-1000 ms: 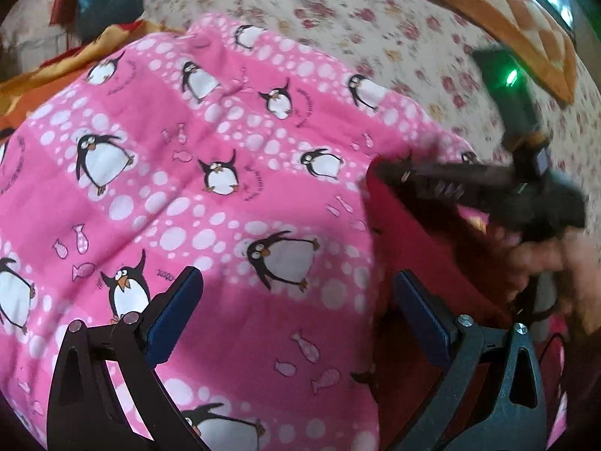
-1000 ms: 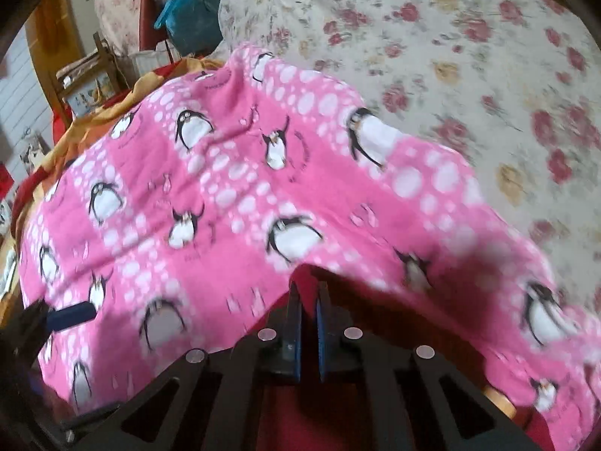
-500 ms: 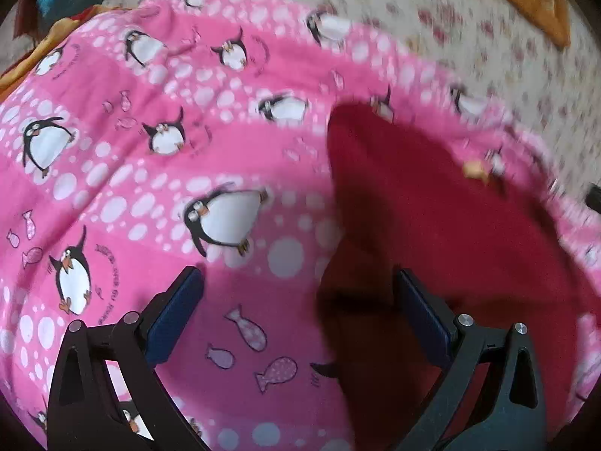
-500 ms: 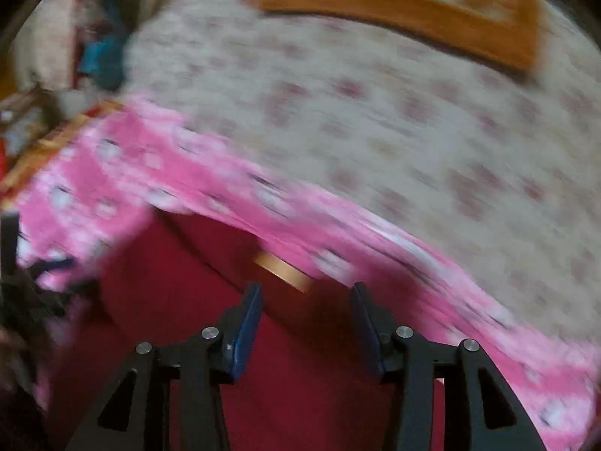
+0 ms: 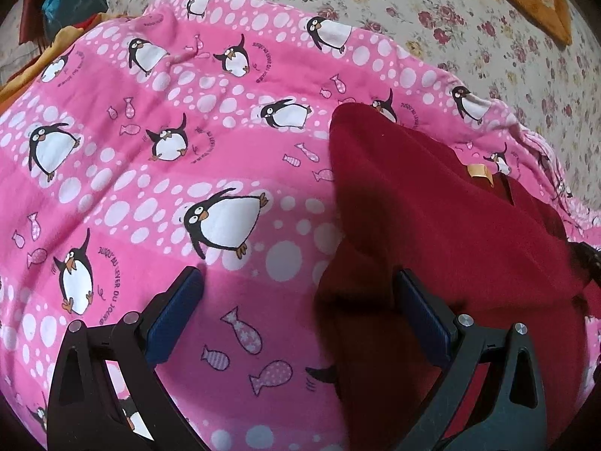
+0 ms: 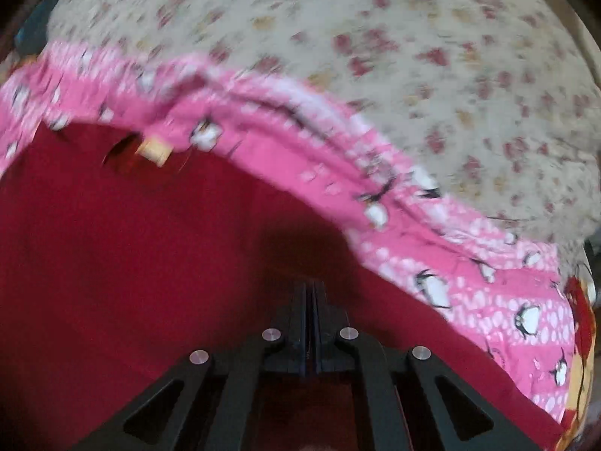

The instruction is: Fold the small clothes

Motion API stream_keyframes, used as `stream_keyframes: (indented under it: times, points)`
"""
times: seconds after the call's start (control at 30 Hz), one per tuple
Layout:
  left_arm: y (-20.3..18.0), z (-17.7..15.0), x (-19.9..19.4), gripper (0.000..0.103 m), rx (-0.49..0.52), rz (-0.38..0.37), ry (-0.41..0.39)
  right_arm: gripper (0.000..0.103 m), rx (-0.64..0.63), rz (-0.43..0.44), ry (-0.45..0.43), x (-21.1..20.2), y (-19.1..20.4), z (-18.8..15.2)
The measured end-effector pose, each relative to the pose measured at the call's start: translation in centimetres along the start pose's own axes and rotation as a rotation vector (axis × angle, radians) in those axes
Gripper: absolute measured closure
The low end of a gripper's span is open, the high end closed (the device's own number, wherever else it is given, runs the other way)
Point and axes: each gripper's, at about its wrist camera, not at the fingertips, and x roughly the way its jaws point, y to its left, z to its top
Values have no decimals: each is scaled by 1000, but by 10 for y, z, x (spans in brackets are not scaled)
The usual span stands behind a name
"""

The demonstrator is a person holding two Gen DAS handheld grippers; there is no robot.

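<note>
Change since half a second back: right gripper [image 6: 308, 293], then spread over the red garment [image 6: 150, 263], is now pressed together; whether cloth sits between the fingers cannot be told. Right view blurred. Left gripper [image 5: 300, 300] unchanged, spread wide, empty, one finger over the pink penguin blanket [image 5: 150, 173], the other over the garment's left edge. Garment lies flat on the blanket, tan label [image 5: 479, 171] near its far edge. Floral bedsheet [image 5: 469, 18] beyond.
</note>
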Motion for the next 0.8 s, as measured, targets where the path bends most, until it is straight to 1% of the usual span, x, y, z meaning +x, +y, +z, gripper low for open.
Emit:
stream_keyframes:
  times: [0.03, 0.07, 0.13, 0.17, 0.2, 0.23, 0.27, 0.33, 0.37, 0.4, 0.43, 0.47, 0.5, 0.53, 0.57, 0.63, 0.7, 0.73, 0.77, 0.8]
  points:
    - [0, 0, 0, 1, 2, 2, 0, 101, 29, 9, 4, 1, -5, 1]
    - [-1, -1, -1, 1, 4, 3, -1, 101, 70, 49, -2, 1, -11, 1]
    - [-1, 0, -2, 1, 6, 1, 0, 95, 116, 107, 0, 3, -15, 5]
    - [0, 0, -2, 1, 3, -1, 2, 78, 122, 102, 7, 4, -15, 9]
    - [0, 0, -1, 1, -1, -2, 4, 65, 133, 89, 7, 4, -18, 8]
    - [0, 0, -1, 1, -3, -2, 4, 64, 154, 80, 1, 3, -22, 7]
    - [-1, 0, -1, 1, 0, 0, 3, 64, 189, 95, 0, 0, -25, 4]
    - [-1, 1, -3, 1, 6, 4, -8, 64, 209, 134, 30, 7, -26, 0]
    - [-2, 2, -7, 1, 6, 6, -22, 64, 204, 123, 52, 13, -24, -4]
    - [-2, 2, -11, 1, 4, 5, -44, 79, 187, 105, 84, 20, -20, -7]
    - [-2, 3, -17, 1, 1, 1, -73, 90, 171, 107, 91, 23, -17, -9]
    - [-2, 4, -24, 1, -4, -11, -105, 97, 161, 107, 71, 18, -14, -10]
    - [-3, 5, -28, 1, -8, -26, -131, 97, 154, 76, 33, 9, -12, -10]
    - [-4, 5, -30, 1, -9, -44, -139, 97, 150, 45, -3, 2, -11, -9]
    - [-6, 5, -29, 1, -5, -56, -132, 97, 158, 24, -15, 0, -12, -8]
    - [-11, 4, -21, 1, 20, -54, -87, 95, 181, 8, 32, 10, -12, -10]
    - [-19, 0, -8, 1, 67, -12, -19, 86, 178, 14, 87, 18, -11, -14]
    - [-22, -3, -3, 1, 90, 6, 6, 84, 183, 10, 65, 11, -10, -16]
    - [-25, -4, -1, 1, 101, 11, 6, 79, 192, 10, 39, 2, -10, -19]
    - [-26, -4, -2, 1, 105, 16, -3, 69, 215, 24, 10, -9, -10, -23]
